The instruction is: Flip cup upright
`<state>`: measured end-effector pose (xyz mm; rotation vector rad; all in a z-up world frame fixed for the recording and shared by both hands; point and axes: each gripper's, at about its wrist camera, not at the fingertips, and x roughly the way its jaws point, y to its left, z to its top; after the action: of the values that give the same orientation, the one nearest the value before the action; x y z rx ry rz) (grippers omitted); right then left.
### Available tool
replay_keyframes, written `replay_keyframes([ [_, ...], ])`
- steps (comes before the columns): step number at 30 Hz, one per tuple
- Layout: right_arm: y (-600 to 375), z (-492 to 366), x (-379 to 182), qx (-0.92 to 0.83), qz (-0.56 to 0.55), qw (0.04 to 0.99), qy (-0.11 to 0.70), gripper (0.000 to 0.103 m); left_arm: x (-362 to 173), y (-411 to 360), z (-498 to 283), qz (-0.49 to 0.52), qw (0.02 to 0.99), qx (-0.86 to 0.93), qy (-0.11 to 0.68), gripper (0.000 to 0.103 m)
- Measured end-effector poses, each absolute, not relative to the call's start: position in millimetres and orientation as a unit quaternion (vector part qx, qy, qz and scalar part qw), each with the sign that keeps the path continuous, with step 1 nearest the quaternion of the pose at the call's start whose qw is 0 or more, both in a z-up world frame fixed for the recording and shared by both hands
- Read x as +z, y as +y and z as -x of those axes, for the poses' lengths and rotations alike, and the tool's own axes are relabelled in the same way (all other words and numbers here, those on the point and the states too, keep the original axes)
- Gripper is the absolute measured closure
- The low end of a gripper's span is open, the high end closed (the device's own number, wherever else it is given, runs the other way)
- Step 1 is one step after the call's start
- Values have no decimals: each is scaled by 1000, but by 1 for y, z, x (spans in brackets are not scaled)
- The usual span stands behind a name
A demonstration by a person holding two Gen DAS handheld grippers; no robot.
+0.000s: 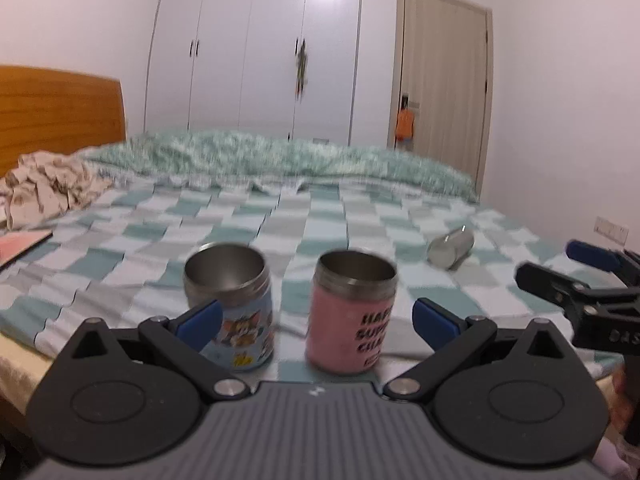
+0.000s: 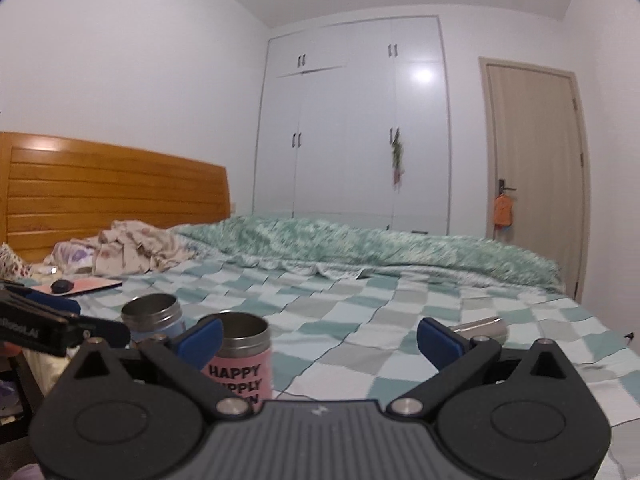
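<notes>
Two grippers, left gripper (image 1: 316,320) and right gripper (image 2: 320,338), hang spread wide, grasping nothing. Just beyond, a blue cartoon cup (image 1: 232,304) and pink cup (image 1: 352,312) stand upright on the checkered bedsheet (image 1: 280,220). Farther right, a steel cup (image 1: 451,248) lies sideways.

Left claw (image 1: 318,322) and right claw (image 2: 320,342) both hover level, jaws spread wide, holding nothing.

My left gripper (image 1: 316,322): black linkage arms, blue fingertip pads (image 1: 202,318), silver pivot screws, grey ribbed body with a small white mark. My right gripper (image 2: 320,338): same build. White lettering on its side, partly legible.
</notes>
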<state>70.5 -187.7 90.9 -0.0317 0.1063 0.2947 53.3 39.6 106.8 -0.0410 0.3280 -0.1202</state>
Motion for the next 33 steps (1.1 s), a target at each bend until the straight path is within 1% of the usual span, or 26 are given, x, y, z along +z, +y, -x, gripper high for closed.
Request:
replay_keyframes([
  [4,-206,-47,92,131,15,990,42,0,106,28,-42,14,989,-59,135,0],
  [9,-225,-18,80,111,12,993,39,0,88,21,-26,16,993,-50,109,0],
  [13,-233,-1,58,96,12,994,45,0,61,16,-20,8,993,-39,108,0],
  [16,-232,10,36,75,33,996,28,0,40,9,-17,1,995,-23,100,0],
  [21,-232,15,6,62,54,996,32,0,19,-3,-15,-15,996,-11,86,0],
  [26,-233,16,1,55,47,997,27,0,13,-10,-12,-33,997,-14,69,0],
  [33,-233,10,-2,51,42,997,36,0,10,-7,-12,-34,997,-21,73,0],
])
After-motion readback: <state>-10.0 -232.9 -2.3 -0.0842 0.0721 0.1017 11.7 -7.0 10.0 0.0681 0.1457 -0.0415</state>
